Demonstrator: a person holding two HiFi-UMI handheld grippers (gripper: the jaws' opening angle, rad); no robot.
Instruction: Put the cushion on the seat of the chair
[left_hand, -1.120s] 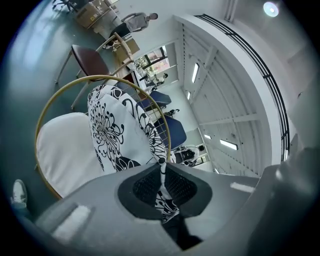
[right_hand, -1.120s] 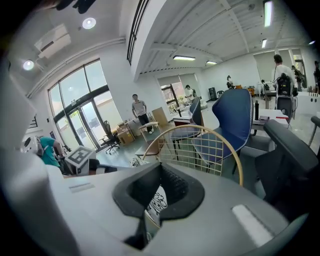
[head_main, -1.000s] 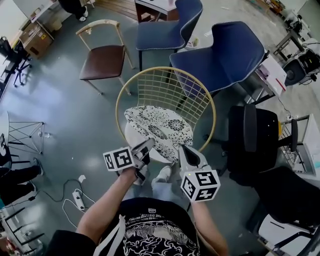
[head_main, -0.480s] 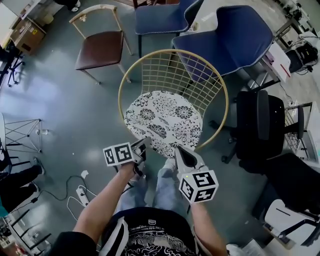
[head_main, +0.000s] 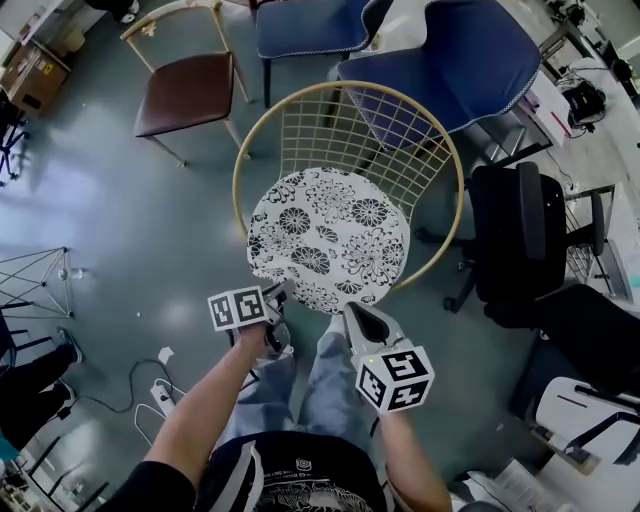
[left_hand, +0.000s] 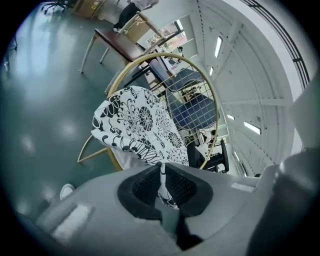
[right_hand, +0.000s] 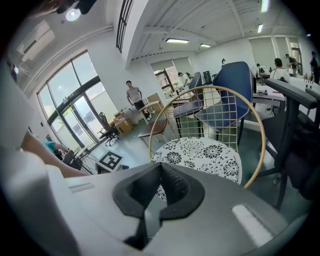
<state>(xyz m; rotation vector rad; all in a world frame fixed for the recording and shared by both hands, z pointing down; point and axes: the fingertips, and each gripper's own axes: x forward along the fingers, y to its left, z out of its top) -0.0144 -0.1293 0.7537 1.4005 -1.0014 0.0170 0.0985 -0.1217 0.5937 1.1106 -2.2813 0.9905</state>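
Note:
The round black-and-white floral cushion (head_main: 330, 235) lies flat on the seat of the gold wire chair (head_main: 445, 150). My left gripper (head_main: 280, 292) sits at the cushion's near left edge. In the left gripper view the cushion (left_hand: 135, 125) has its hem pinched between the pads of the left gripper (left_hand: 161, 167), whose jaws are starting to open. My right gripper (head_main: 347, 312) is at the near right edge. In the right gripper view the right gripper (right_hand: 161, 167) has its jaws together, with the cushion (right_hand: 200, 155) running into them.
A brown-seated wooden chair (head_main: 185, 85) stands at the upper left and blue chairs (head_main: 450, 55) behind the wire chair. A black office chair (head_main: 525, 240) is close on the right. A power strip and cable (head_main: 160, 395) lie on the floor at the left. The person's legs are under the grippers.
The cushion went from bunched and raised above the seat to spread flat over it. Both grippers sank with it and stayed at its near edge.

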